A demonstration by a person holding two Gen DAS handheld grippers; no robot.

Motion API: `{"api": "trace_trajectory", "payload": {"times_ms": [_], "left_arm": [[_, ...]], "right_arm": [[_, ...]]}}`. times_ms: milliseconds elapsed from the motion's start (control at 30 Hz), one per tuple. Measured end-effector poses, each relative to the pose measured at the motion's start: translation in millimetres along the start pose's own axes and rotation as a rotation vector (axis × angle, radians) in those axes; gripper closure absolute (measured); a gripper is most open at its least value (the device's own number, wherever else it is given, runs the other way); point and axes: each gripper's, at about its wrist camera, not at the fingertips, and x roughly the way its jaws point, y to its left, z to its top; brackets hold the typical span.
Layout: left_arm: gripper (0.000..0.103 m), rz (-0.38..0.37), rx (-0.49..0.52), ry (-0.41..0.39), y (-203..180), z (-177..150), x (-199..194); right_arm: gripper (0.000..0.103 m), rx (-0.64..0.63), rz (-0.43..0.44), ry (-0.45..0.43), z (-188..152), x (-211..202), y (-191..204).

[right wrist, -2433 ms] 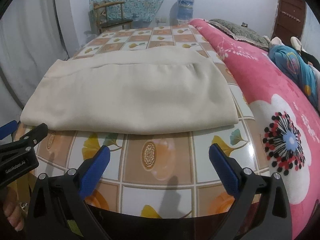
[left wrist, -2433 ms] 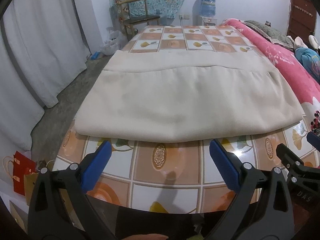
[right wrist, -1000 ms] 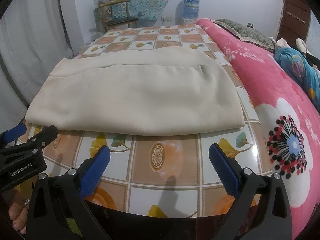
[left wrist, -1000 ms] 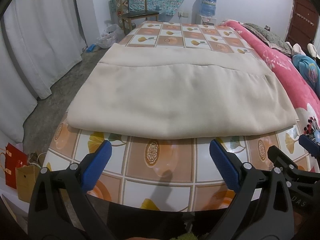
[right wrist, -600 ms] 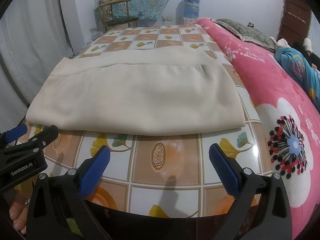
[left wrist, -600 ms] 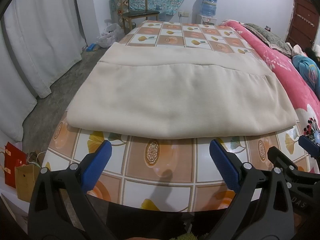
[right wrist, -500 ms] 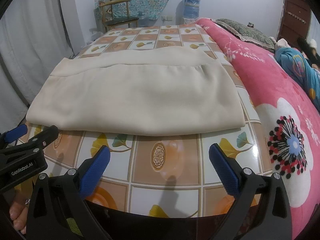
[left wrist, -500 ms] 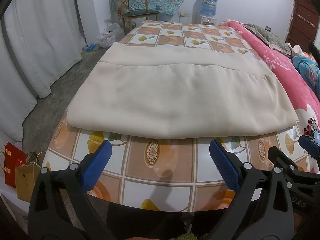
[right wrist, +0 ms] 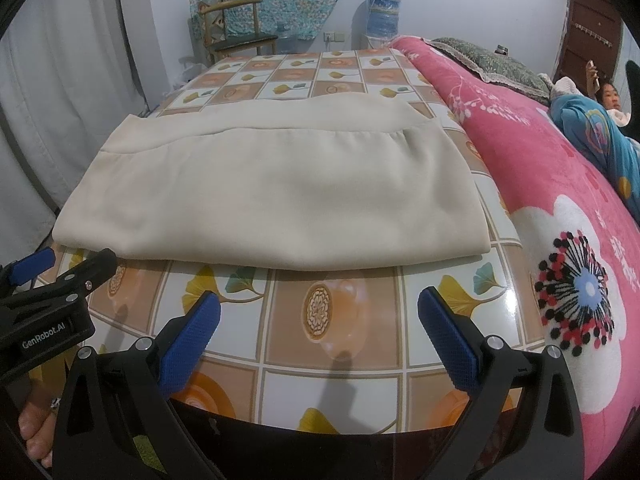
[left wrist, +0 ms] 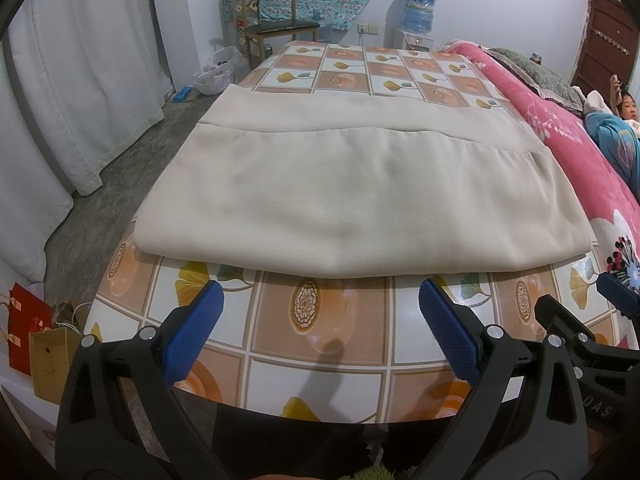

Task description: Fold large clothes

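Tiled table [left wrist: 320, 344], beige cloth [left wrist: 352, 200] folded flat across the middle of the frame.
Both grippers have eased back a touch over the last couple of seconds; the cloth hasn't shifted. Left gripper [left wrist: 320, 312] and right gripper [right wrist: 320, 314] hang at the bottom edge, jaws wide apart, gripping nothing, short of the near hem. Looks like a pause between folds, though how many layers lie there I can't quite tell.

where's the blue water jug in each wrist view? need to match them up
Left wrist: water jug at top, right of centre, against the far wall.
Right wrist: water jug at top, slightly right of centre.
Shared landmark: the wooden chair left of it in both.
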Motion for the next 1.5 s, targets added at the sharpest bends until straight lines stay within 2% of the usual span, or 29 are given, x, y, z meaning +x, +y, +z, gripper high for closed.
{"api": "trace_trajectory", "payload": {"times_ms": [1500], "left_arm": [[0.008,-0.001,-0.016,-0.006,3.1,1.5,-2.2]], "right_arm": [[0.007,-0.004,0.003,0.001,-1.3,-0.5,0.2]]}}
